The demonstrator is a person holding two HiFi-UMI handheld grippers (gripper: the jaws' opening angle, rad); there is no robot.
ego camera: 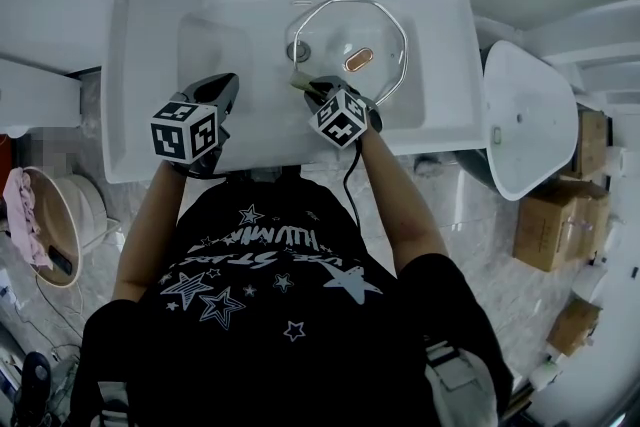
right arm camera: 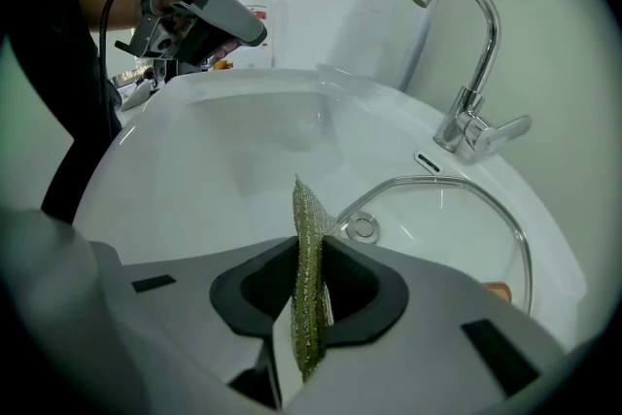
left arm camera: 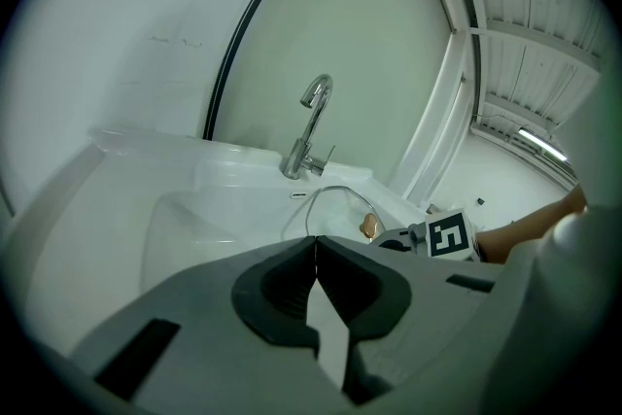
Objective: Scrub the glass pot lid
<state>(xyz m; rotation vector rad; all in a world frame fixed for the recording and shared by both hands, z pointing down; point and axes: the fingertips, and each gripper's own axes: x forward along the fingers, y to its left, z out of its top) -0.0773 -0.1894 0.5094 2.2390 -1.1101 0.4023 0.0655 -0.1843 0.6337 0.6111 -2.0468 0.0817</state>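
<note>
Sink [ego camera: 150,65] | lid [ego camera: 335,33] beside right claw [right arm camera: 309,253] clamped on scourer [right arm camera: 303,204] | left claw [left arm camera: 315,253] together

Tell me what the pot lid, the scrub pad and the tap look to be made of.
Pot lid: clear glass, since the white basin shows through it, with a shiny metal rim and a copper-toned knob. Scrub pad: olive-green woven mesh, probably synthetic fibre; coarse, glinting texture. Tap: polished, chrome-like metal with bright reflections.
</note>
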